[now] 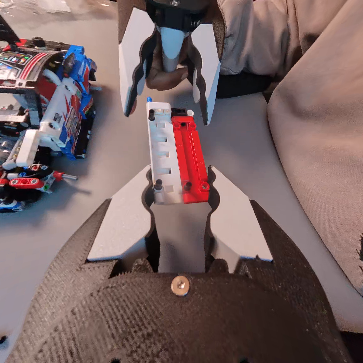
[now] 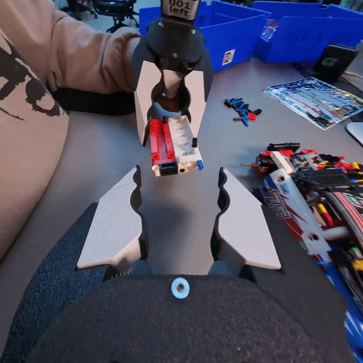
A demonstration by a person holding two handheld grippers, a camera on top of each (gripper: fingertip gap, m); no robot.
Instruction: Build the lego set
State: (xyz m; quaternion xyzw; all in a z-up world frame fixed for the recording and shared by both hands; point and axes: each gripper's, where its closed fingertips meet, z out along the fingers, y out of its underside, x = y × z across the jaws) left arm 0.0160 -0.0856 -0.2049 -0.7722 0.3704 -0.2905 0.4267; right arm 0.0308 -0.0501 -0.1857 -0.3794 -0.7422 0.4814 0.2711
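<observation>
Lego sub-assembly (image 1: 176, 155), red and white, is being held above the grey table (image 1: 59, 245) by the left gripper (image 1: 179, 184), which is clamping its near end so the far end faces the right gripper (image 2: 179, 176), whose jaws are standing wide, empty, presumably for receiving it; the partly built truck (image 2: 306, 200) is lying alongside.

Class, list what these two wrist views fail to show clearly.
- Red-and-white subassembly: its underside faces away in both views.
- Lego car: cut off by the left edge in the left wrist view, blurred in the right.
- Loose pins: too small to count, right wrist view.
</observation>
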